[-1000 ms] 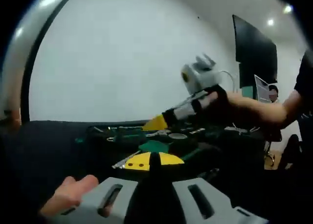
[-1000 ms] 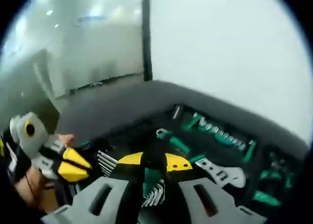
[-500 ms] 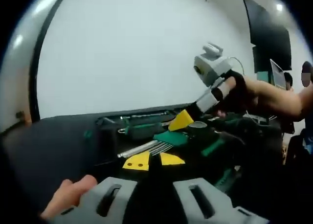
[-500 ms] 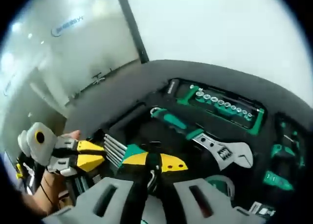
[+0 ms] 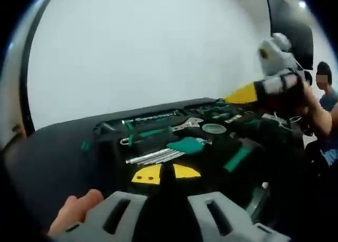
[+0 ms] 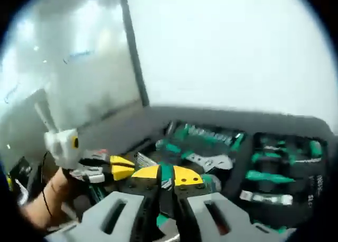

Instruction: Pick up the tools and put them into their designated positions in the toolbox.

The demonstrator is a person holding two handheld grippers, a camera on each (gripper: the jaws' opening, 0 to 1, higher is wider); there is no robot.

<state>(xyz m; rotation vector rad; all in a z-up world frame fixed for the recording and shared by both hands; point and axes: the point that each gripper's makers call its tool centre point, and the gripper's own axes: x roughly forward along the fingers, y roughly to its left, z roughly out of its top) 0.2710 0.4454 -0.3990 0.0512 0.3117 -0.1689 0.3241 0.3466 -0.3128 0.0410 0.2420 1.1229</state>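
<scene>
The open black toolbox (image 5: 113, 147) lies ahead in the left gripper view. It holds a green hex key set (image 5: 185, 145), an adjustable wrench (image 5: 187, 124), a socket rail (image 5: 150, 118) and a round tape measure (image 5: 214, 128). My left gripper (image 5: 165, 173) hovers low before it, yellow tips together and nothing between them. My right gripper (image 5: 243, 94) hangs in the air at the right, above the box, tips closed to a wedge. In the right gripper view my right gripper (image 6: 166, 173) looks down on the wrench (image 6: 211, 161) and socket rail (image 6: 208, 133); my left gripper (image 6: 121, 168) enters from the left.
A dark table (image 5: 47, 157) carries the toolbox, with a white wall behind. More green-handled tools (image 6: 269, 176) fill the box's right half. A gloved hand (image 5: 288, 86) holds the right gripper, and a thumb (image 5: 74, 213) shows beside my left jaws. A person sits at the far right.
The right gripper has risen and swung right, away from the hex key set it was close to. Both views have shifted with the hands; the tools lie still.
</scene>
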